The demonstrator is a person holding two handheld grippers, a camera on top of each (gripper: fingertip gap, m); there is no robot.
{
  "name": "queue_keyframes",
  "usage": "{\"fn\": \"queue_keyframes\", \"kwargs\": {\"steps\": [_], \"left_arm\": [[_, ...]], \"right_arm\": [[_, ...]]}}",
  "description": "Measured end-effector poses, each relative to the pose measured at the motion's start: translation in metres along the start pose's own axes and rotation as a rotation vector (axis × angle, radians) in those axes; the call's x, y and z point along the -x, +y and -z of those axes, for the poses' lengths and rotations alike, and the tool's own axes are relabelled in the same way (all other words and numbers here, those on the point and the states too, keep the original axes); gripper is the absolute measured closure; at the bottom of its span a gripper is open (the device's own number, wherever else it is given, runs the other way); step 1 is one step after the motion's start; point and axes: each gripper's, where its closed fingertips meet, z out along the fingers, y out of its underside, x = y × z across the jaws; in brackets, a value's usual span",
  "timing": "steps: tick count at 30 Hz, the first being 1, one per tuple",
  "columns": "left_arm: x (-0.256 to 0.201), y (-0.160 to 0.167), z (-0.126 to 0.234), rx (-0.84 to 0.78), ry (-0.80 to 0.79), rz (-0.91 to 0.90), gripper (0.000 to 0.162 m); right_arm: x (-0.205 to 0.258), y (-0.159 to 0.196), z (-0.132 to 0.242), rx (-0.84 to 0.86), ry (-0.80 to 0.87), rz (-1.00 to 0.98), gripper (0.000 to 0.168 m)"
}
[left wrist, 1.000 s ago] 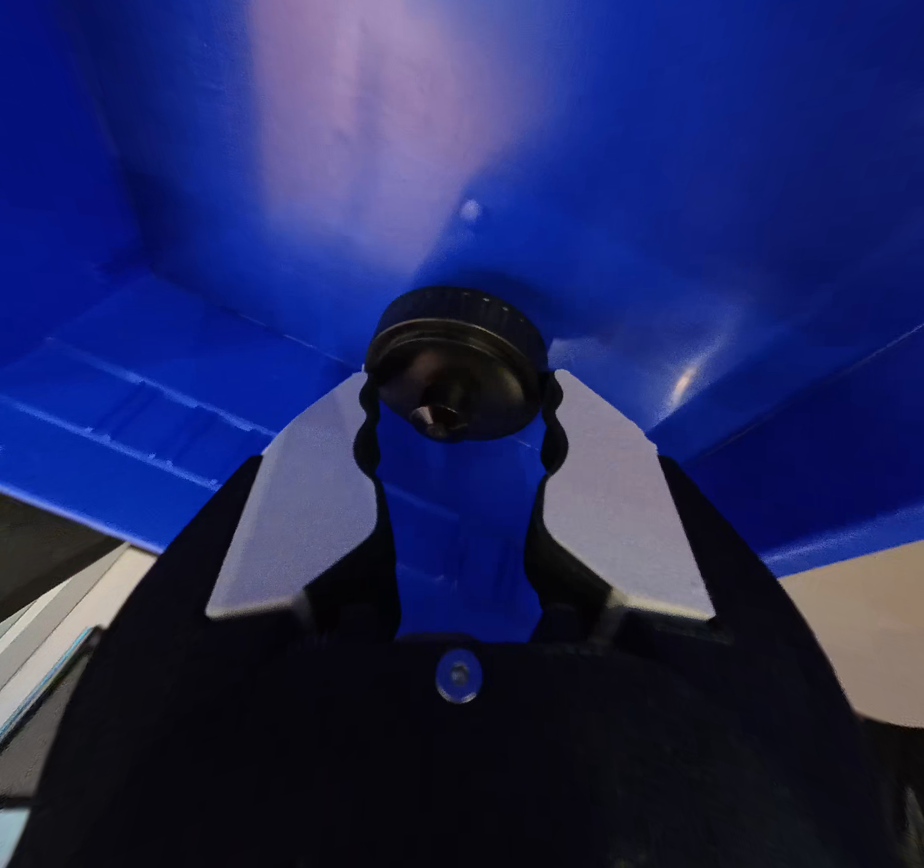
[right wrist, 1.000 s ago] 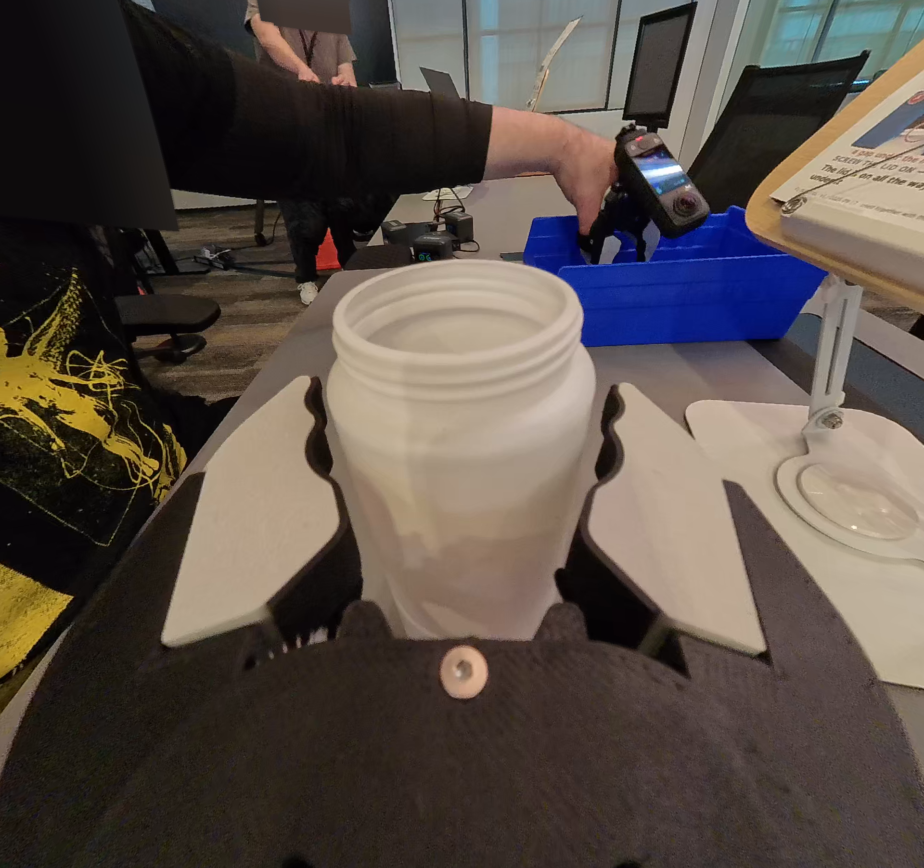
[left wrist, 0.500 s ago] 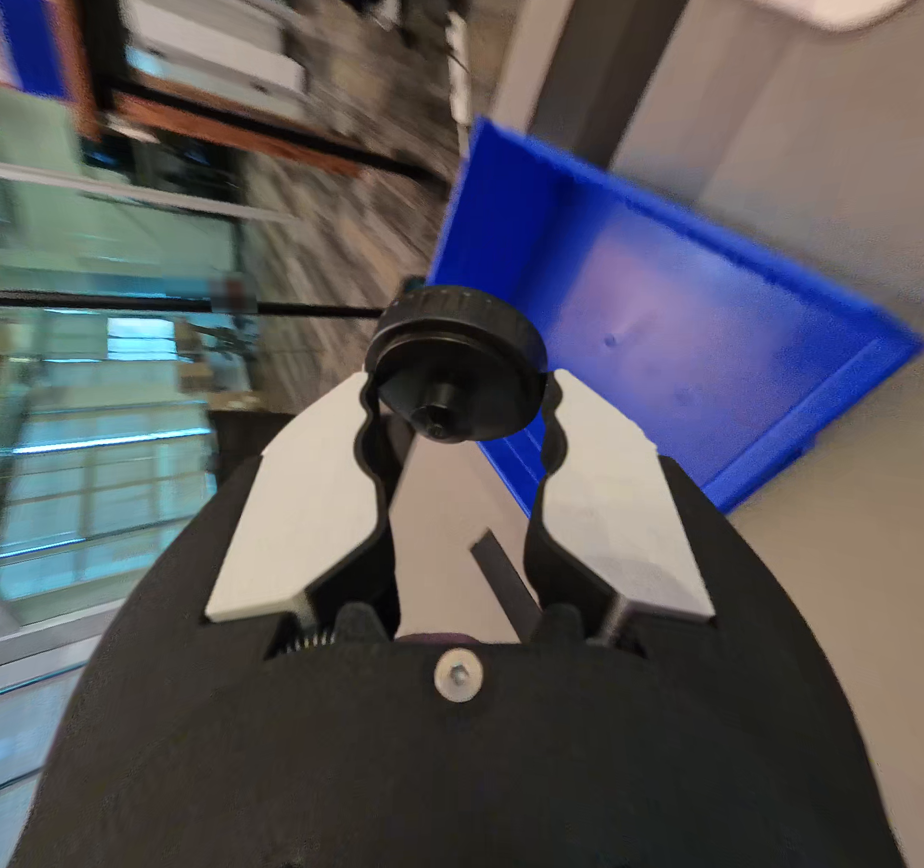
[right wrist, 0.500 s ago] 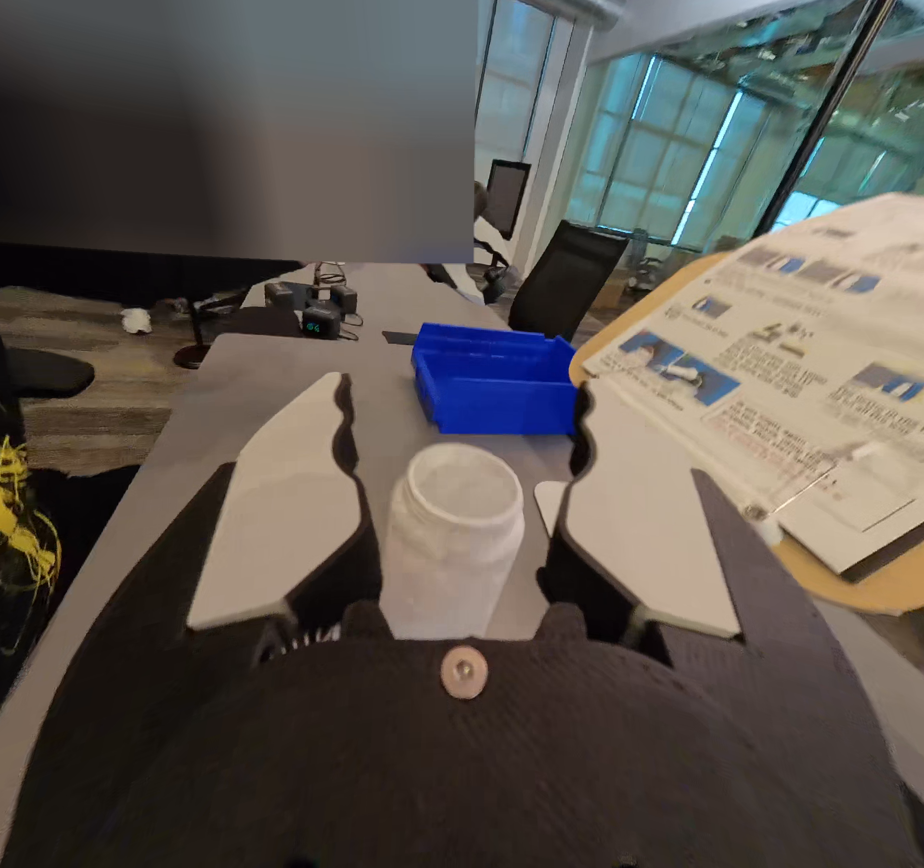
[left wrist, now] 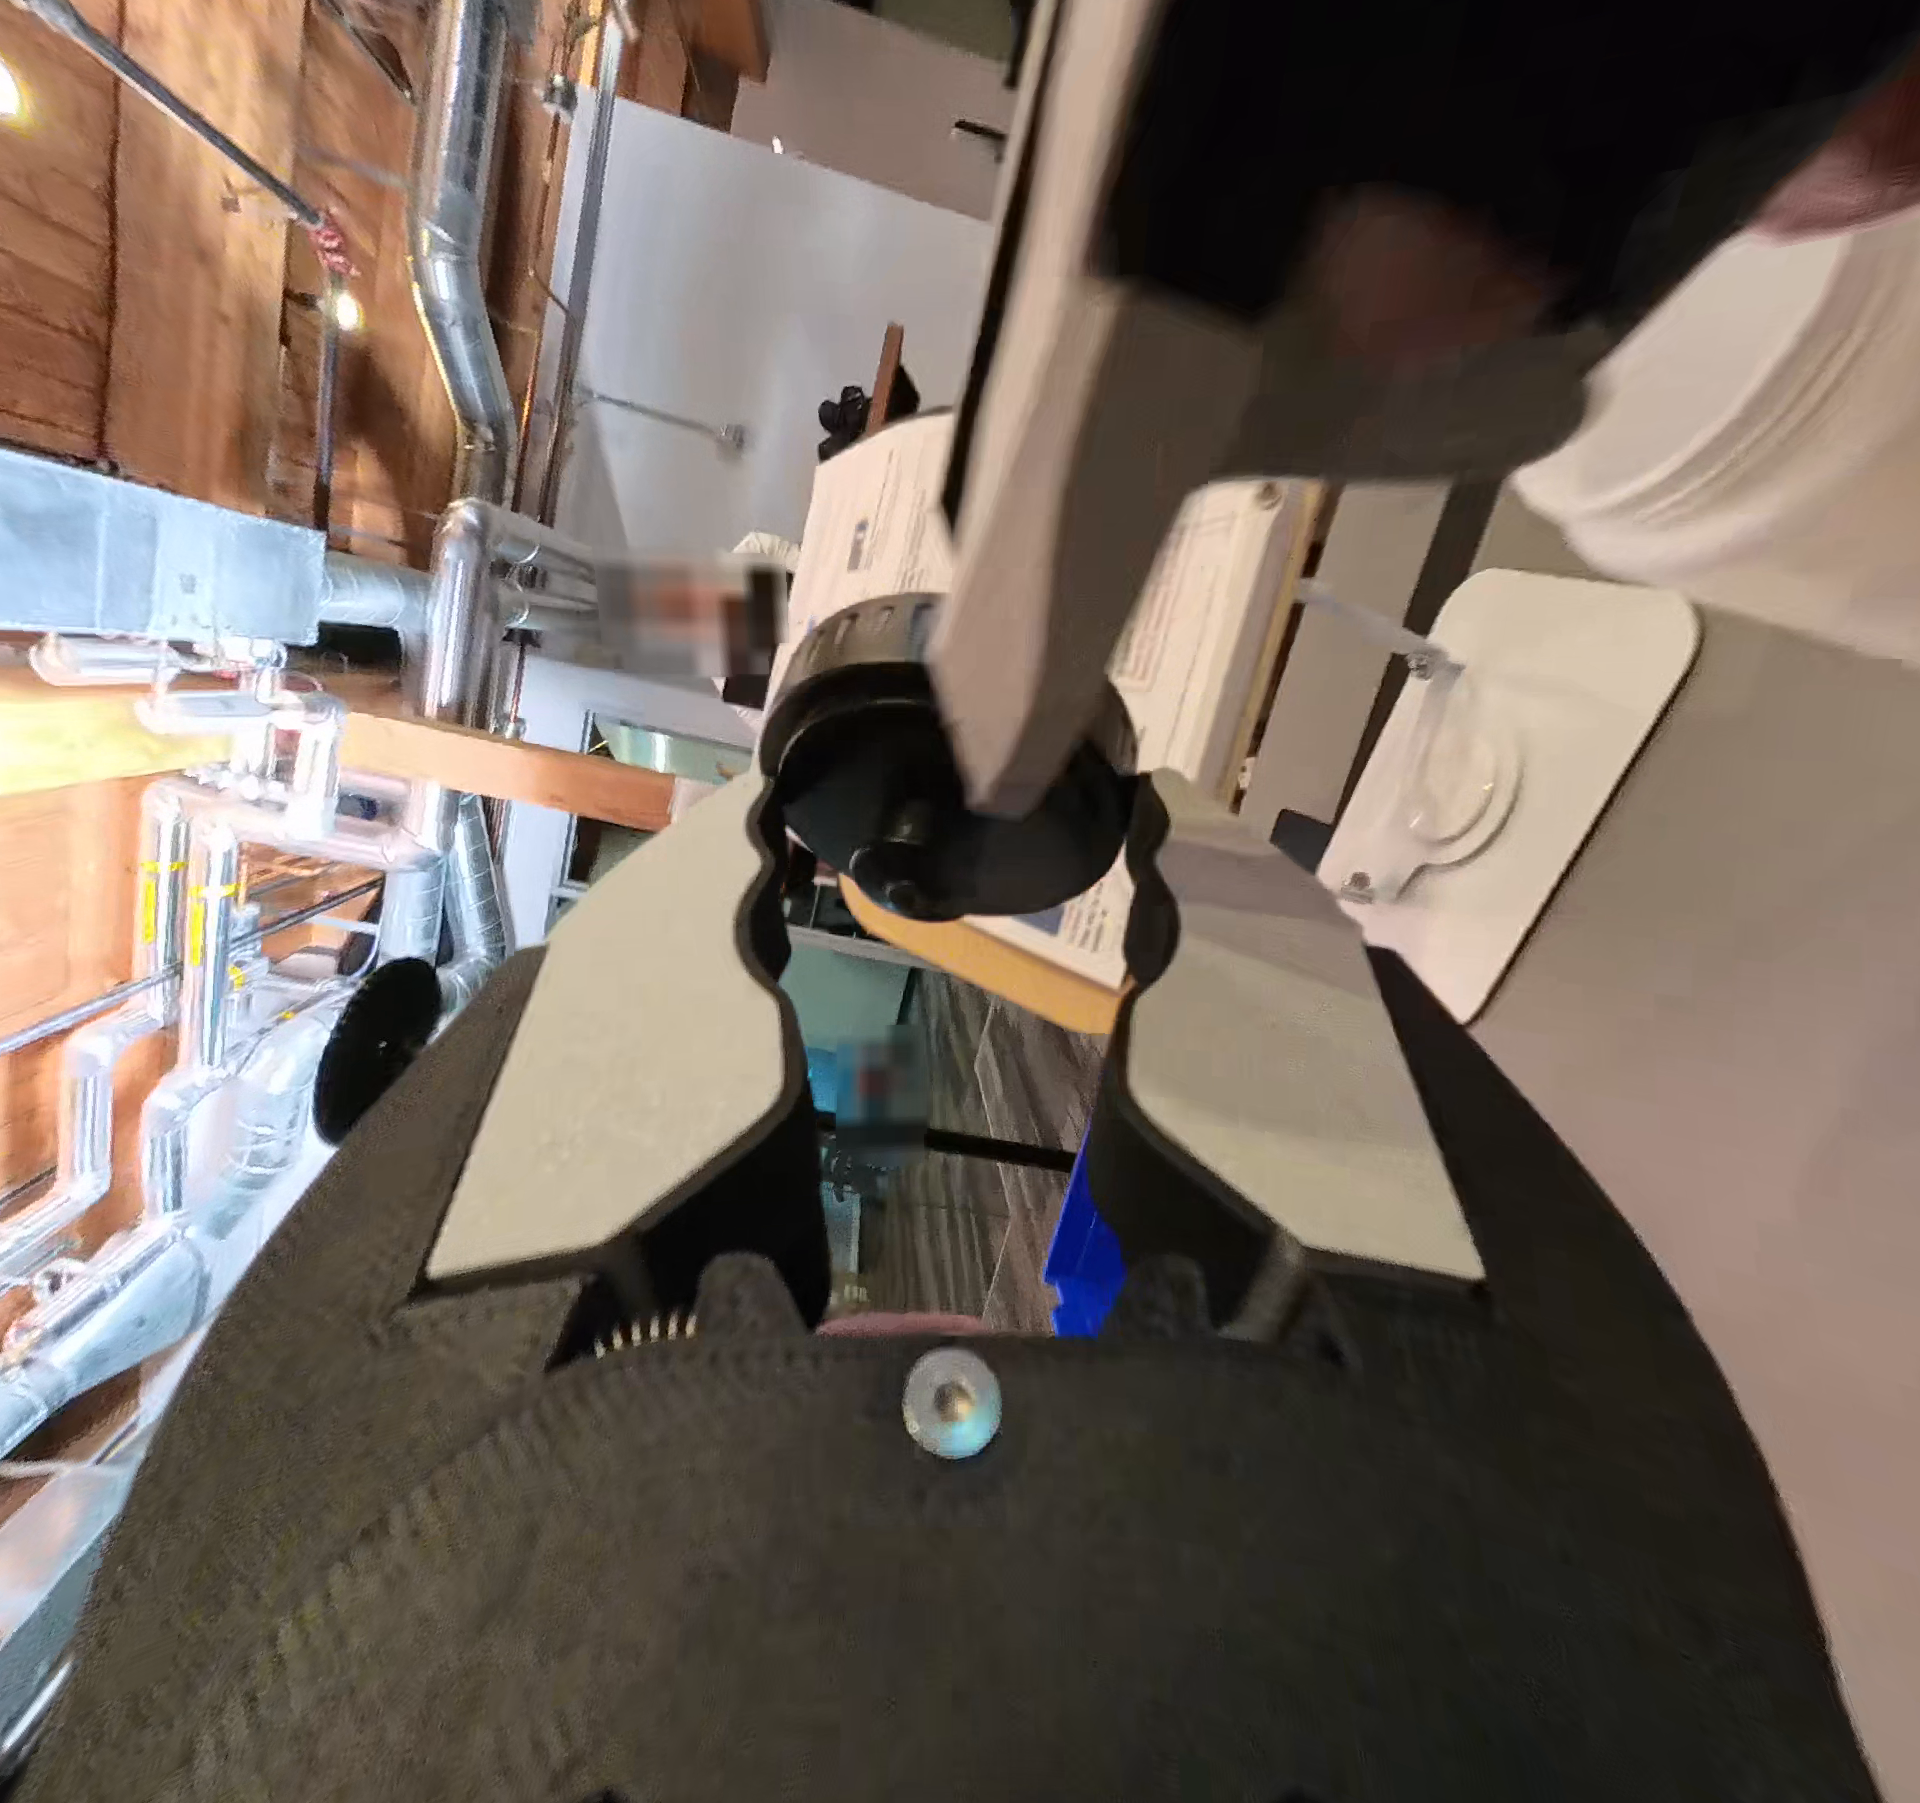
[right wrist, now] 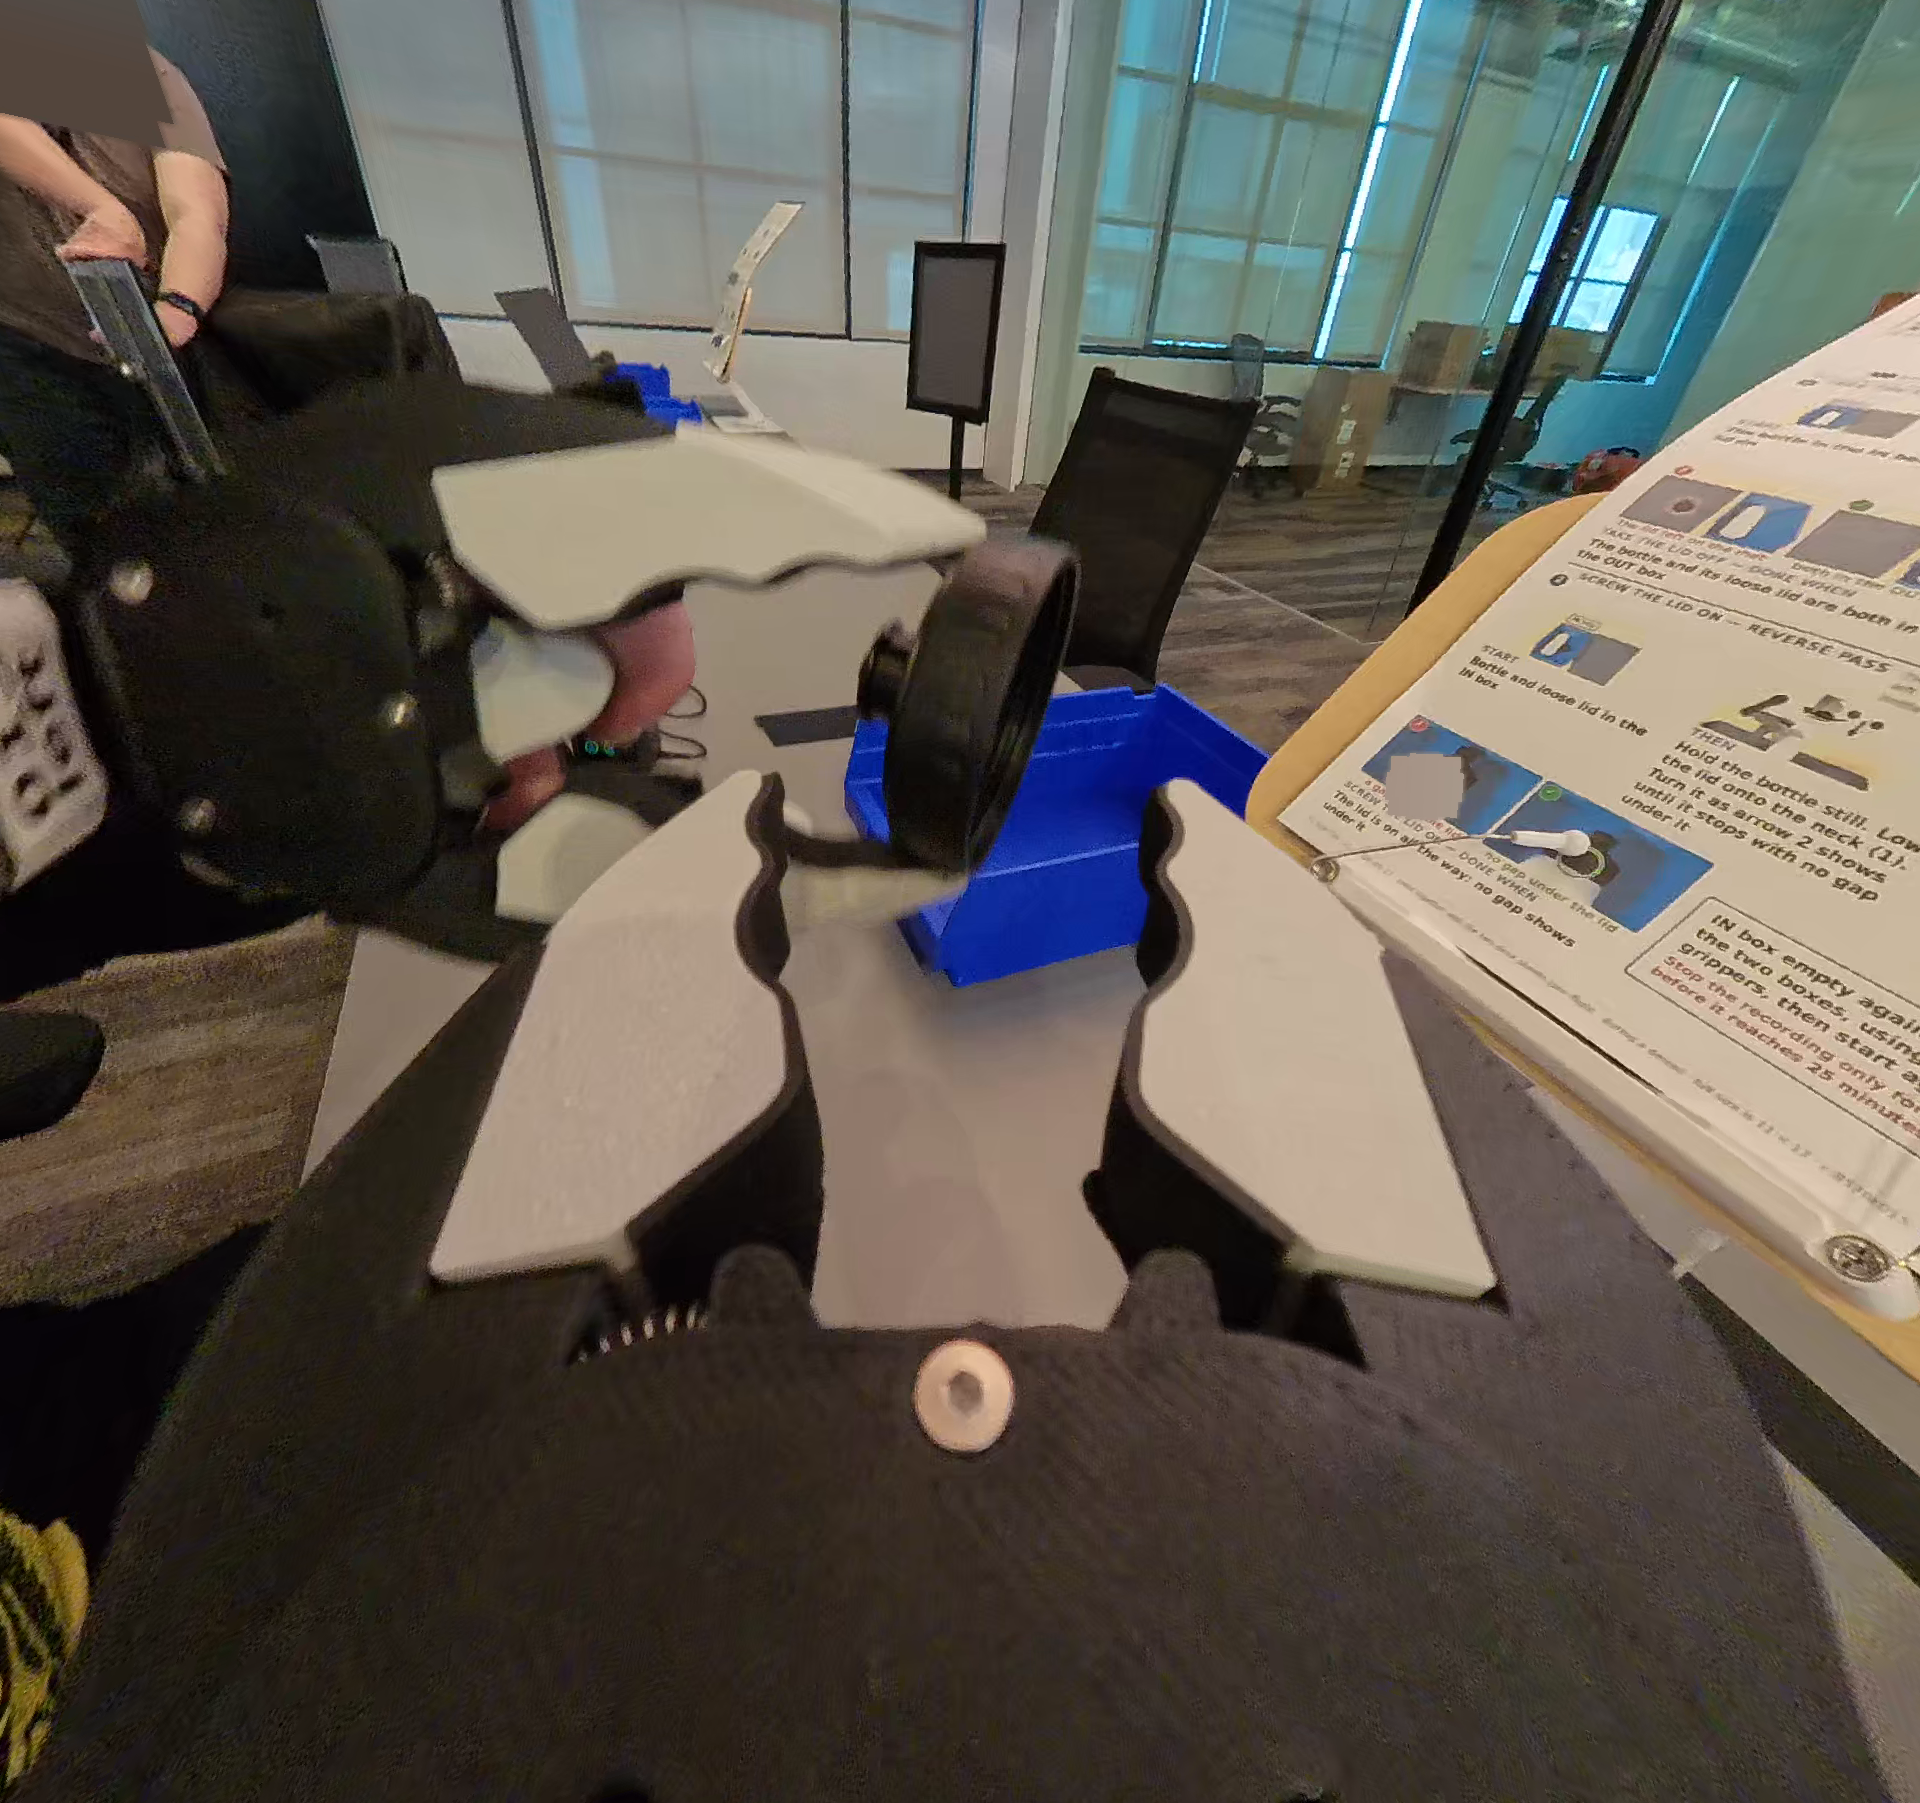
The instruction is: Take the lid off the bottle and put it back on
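Note:
My left gripper (left wrist: 951,818) is shut on the black ribbed lid (left wrist: 935,818) and holds it in the air on edge. In the right wrist view the left gripper (right wrist: 951,709) comes in from the left, and the lid (right wrist: 977,704) turns its open side to the right, just beyond my right fingertips. My right gripper (right wrist: 961,870) is shut on the white translucent bottle (right wrist: 956,1130), which shows blurred between the jaws. In the left wrist view the bottle's threaded neck (left wrist: 1745,423) is at the upper right, behind one right finger (left wrist: 1039,351).
A blue bin (right wrist: 1070,818) stands on the grey table (right wrist: 395,1026) behind the lid. A tilted board with a printed sheet (right wrist: 1662,766) rises at the right on a white base (left wrist: 1558,714). A person (right wrist: 156,226) stands at the far left. A black chair (right wrist: 1143,506) is behind the bin.
My left gripper has lifted the lid out of the blue bin and brought it close in front of my right gripper. My right gripper has swung with the bottle.

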Motion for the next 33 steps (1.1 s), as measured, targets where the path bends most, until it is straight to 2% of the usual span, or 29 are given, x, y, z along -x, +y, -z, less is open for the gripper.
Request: {"fn": "queue_keyframes", "kwargs": {"steps": [1,6,9,10,14,17,26,33], "left_arm": [[-0.004,-0.008,0.0,-0.021,-0.004,-0.013,0.1],[-0.01,-0.026,-0.003,-0.064,-0.003,-0.012,0.099],[-0.001,-0.043,0.005,-0.157,-0.034,0.018,0.1],[0.003,-0.051,0.011,-0.22,-0.026,0.058,0.094],[0.019,-0.072,0.028,-0.452,0.094,0.268,0.073],[0.019,-0.088,0.032,-0.585,0.16,0.322,0.071],[-0.003,-0.124,0.032,-0.762,0.268,0.301,0.079],[-0.015,-0.127,0.029,-0.725,0.299,0.274,0.086]], "right_arm": [[-0.002,-0.001,0.0,-0.011,0.01,-0.004,0.106],[0.002,-0.002,0.01,-0.011,-0.054,0.0,0.149],[0.006,-0.012,0.023,-0.062,-0.157,-0.053,0.149],[0.006,-0.017,0.029,-0.088,-0.207,-0.087,0.149],[0.012,-0.038,0.069,-0.237,-0.535,-0.28,0.15],[0.015,-0.046,0.097,-0.324,-0.749,-0.374,0.15],[0.031,-0.033,0.106,-0.29,-0.951,-0.548,0.149],[0.035,-0.027,0.105,-0.289,-1.007,-0.598,0.149]]}}
